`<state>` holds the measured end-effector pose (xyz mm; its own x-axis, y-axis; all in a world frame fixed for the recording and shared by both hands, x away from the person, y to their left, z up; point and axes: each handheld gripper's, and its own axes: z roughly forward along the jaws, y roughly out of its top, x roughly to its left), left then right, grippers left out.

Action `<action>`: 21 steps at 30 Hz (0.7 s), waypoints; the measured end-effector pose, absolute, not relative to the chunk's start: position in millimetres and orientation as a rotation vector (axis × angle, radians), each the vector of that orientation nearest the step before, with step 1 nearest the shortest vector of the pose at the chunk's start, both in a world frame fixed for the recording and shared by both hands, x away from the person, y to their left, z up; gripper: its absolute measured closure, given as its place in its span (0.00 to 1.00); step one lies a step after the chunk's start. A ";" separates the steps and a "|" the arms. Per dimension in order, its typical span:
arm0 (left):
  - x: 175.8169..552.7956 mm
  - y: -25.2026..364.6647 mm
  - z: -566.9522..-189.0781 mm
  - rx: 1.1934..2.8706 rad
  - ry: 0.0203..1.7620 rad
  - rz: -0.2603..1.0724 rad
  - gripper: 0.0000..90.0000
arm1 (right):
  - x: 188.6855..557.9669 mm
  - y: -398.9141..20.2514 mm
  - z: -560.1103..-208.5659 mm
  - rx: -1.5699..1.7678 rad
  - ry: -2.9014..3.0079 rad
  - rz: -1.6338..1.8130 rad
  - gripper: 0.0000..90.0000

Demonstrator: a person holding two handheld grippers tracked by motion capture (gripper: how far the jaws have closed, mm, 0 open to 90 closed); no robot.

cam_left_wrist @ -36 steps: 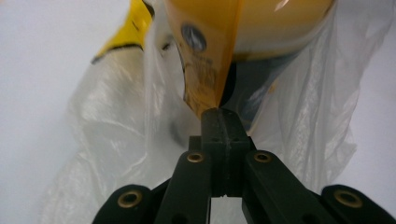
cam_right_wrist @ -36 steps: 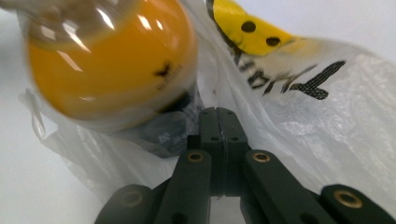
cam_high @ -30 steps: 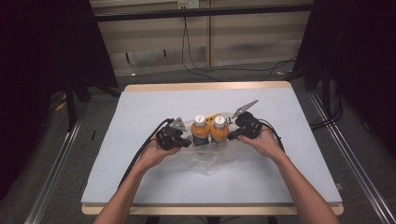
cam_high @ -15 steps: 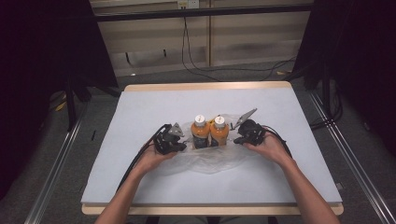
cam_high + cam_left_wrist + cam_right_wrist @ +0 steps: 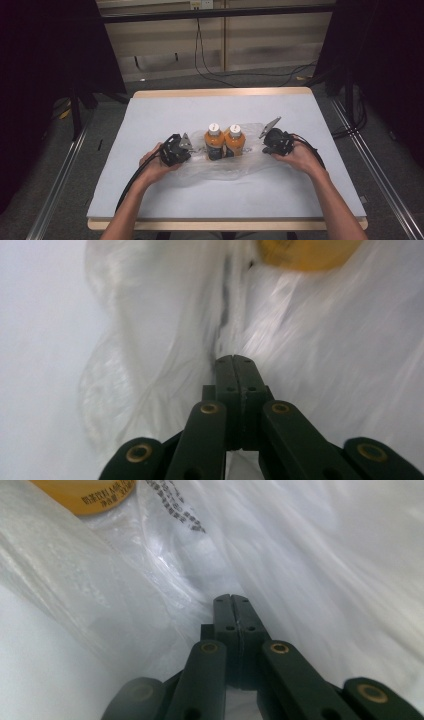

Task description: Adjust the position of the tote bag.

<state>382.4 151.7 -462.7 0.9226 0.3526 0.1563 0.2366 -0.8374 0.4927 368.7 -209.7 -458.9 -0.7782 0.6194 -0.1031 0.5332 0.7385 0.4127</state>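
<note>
On our white table [image 5: 150,200] both the left gripper [image 5: 234,359] and the right gripper [image 5: 233,598] pinch the clear plastic bag [image 5: 225,170] around two orange bottles [image 5: 225,142], so next we probably must lift evenly.

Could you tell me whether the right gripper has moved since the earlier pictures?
Yes. The right gripper has drawn away from the two bottles, outward toward the table's right edge.

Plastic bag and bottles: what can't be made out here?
- Whether film is pinched: in both gripper views the shut left gripper and right gripper sit against the plastic bag, but the contact line hides it.
- Bottle labels: the two orange bottles are too small in the high view.
- In the gripper views the top edge cuts the bottles off.
</note>
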 end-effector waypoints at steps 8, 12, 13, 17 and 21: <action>384.4 166.2 -462.6 2.599 0.450 0.320 1.00 | 366.6 -212.8 -458.5 0.844 2.690 0.456 1.00; 386.4 173.8 -463.5 2.575 0.468 0.296 1.00 | 365.6 -221.4 -458.3 0.872 2.686 0.450 1.00; 386.3 175.9 -463.5 2.576 0.477 0.298 1.00 | 365.6 -221.4 -458.3 0.872 2.686 0.450 1.00; 384.9 188.2 -463.7 2.568 0.500 0.309 1.00 | 364.5 -224.8 -458.3 0.884 2.682 0.445 1.00; 383.3 195.8 -463.6 2.569 0.506 0.310 1.00 | 363.7 -228.1 -457.9 0.891 2.689 0.449 1.00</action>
<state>383.3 195.8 -463.6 0.9049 0.4076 0.1223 0.2937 -0.8062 0.5135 363.7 -228.1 -457.9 -0.7732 0.6142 -0.1579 0.5297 0.7623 0.3718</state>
